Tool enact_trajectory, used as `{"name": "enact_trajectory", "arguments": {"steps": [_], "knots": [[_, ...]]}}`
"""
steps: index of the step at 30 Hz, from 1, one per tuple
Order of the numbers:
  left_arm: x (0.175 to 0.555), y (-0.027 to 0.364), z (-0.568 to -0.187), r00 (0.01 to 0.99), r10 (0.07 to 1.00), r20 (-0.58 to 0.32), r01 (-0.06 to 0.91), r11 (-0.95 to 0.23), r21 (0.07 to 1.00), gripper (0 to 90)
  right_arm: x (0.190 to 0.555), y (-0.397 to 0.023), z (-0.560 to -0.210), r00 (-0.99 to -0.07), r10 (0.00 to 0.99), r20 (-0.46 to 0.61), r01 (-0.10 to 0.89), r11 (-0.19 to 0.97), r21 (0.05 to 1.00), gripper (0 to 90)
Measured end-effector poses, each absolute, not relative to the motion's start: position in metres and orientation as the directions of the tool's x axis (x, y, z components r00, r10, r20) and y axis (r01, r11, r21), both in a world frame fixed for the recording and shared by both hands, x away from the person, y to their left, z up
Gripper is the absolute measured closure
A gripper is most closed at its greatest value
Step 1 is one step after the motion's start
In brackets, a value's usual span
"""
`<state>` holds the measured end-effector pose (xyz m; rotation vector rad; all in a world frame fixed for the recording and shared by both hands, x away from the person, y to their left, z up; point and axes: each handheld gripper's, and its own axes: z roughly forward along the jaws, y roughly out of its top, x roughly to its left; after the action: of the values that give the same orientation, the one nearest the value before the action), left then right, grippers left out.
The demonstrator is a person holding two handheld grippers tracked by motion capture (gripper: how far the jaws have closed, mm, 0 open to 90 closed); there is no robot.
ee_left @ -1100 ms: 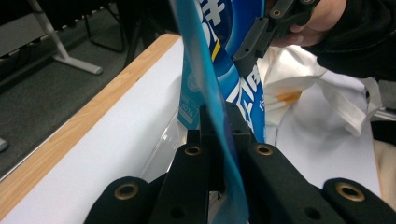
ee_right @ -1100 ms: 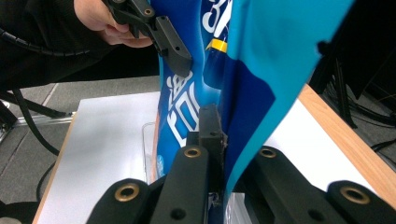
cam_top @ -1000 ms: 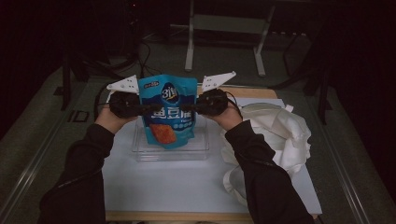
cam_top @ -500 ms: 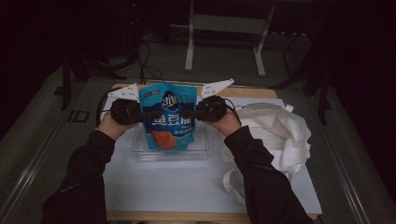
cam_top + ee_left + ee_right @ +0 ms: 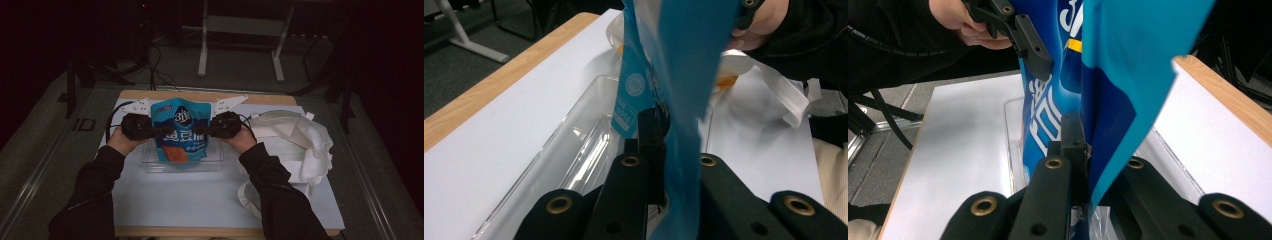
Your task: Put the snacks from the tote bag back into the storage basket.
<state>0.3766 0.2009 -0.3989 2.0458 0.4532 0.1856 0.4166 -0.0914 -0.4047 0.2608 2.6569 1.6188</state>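
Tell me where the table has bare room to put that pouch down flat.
Bare white table lies in front of the clear tray, between the person's sleeves, and a strip left of the tray. The right side is crowded by the white cloth bag. The blue pouch hangs over the tray.

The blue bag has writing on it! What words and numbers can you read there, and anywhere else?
"3": large white numeral in the dark round badge near the top of the blue bag, high view; the small mark beside it is too blurred to read.
Big white characters across the bag's middle: non-Latin script, partly covered by the grippers, unreadable.
"2016"-like digits on the bag's pale label, left gripper view: too blurred to be sure.
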Motion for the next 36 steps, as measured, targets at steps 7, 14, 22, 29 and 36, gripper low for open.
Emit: {"name": "enact_trajectory", "arguments": {"steps": [7, 14, 22, 29, 36], "knots": [[0.376, 0.201, -0.410, 0.917, 0.392, -0.065, 0.247, -0.432, 0.867, 89.9, 0.414, -0.091, -0.413, -0.985, 0.162, 0.061, 0.129, 0.455, 0.881, 88.8], [0.376, 0.202, -0.413, 0.918, 0.390, -0.076, 0.249, -0.417, 0.874, 89.7, 0.413, -0.091, -0.416, -0.985, 0.161, 0.058, 0.126, 0.454, 0.882, 88.7], [0.367, 0.202, -0.416, 0.916, 0.396, -0.068, 0.241, -0.406, 0.881, 88.9, 0.406, -0.093, -0.419, -0.986, 0.161, 0.044, 0.112, 0.445, 0.889, 88.5], [0.366, 0.201, -0.415, 0.909, 0.411, -0.069, 0.251, -0.406, 0.879, 87.8, 0.408, -0.093, -0.419, -0.986, 0.161, 0.051, 0.119, 0.445, 0.888, 87.2], [0.362, 0.197, -0.413, 0.897, 0.438, -0.058, 0.252, -0.401, 0.881, 75.4, 0.409, -0.094, -0.414, -0.982, 0.180, 0.055, 0.130, 0.432, 0.892, 71.2]]}}
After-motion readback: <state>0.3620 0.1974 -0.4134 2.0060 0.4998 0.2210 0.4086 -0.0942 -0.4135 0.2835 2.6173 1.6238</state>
